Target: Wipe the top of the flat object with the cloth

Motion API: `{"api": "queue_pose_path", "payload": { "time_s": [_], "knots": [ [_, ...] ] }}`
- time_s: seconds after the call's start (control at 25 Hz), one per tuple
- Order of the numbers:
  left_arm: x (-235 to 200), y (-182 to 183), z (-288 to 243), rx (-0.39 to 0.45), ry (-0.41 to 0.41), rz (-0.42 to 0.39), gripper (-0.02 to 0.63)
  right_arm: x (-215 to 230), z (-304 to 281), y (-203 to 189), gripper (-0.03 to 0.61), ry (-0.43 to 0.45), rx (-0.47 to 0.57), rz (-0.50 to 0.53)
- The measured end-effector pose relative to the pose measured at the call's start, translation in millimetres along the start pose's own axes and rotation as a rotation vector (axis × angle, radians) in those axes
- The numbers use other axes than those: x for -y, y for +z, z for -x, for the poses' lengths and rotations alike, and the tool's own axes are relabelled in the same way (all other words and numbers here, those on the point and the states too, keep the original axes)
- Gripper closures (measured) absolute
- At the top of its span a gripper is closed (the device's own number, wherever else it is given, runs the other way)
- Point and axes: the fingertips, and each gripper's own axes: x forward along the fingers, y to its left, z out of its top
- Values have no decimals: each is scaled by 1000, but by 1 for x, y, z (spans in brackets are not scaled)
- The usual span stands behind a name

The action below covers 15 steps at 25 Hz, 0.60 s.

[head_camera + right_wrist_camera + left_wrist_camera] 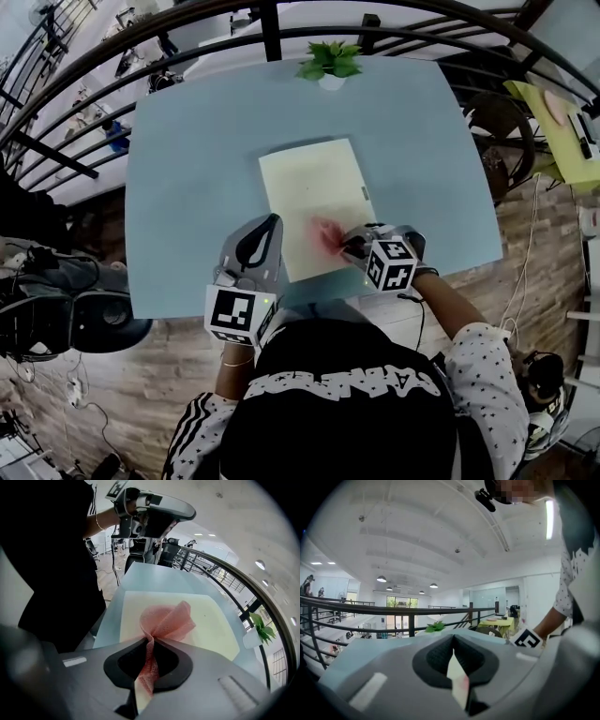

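While the right gripper [345, 246] sits low over the near right part of the flat object [314, 187], its jaws are pinched tight on one bunched end of the pink cloth [326, 232]. In the right gripper view, the cloth [168, 620] runs as a narrow strip down between the two dark pads of the gripper [151, 641]. Beyond them it fans into a loose fold lying on the cream surface of the flat object [211, 620].

This flat object is a pale rectangular sheet lying flat near the middle of the light blue table [187, 187], with its long sides running away from the person. The cloth rests on the object's near right quarter.

The left gripper [273, 221] is near the object's near left edge; contact with it cannot be judged. In the left gripper view, the jaws of the gripper [453, 641] are drawn together to a narrow slit with nothing clamped. Through that slit shows a sliver of the cream object [454, 677], with a touch of pink.

A small green plant [330, 61] in a white pot stands at the table's far edge, well apart from the object. A dark curved railing [281, 28] runs behind it
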Motion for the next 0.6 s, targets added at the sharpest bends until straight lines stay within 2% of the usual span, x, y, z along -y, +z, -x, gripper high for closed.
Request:
{"api": "queue_pose_path", "payload": {
  "time_s": [0.32, 0.6],
  "knots": [
    [7, 3, -6, 4, -20, -7, 614, -14, 3, 1, 560, 38, 16, -17],
    [6, 5, -9, 15, -14, -7, 614, -25, 6, 2, 560, 130, 17, 4]
  ]
}}
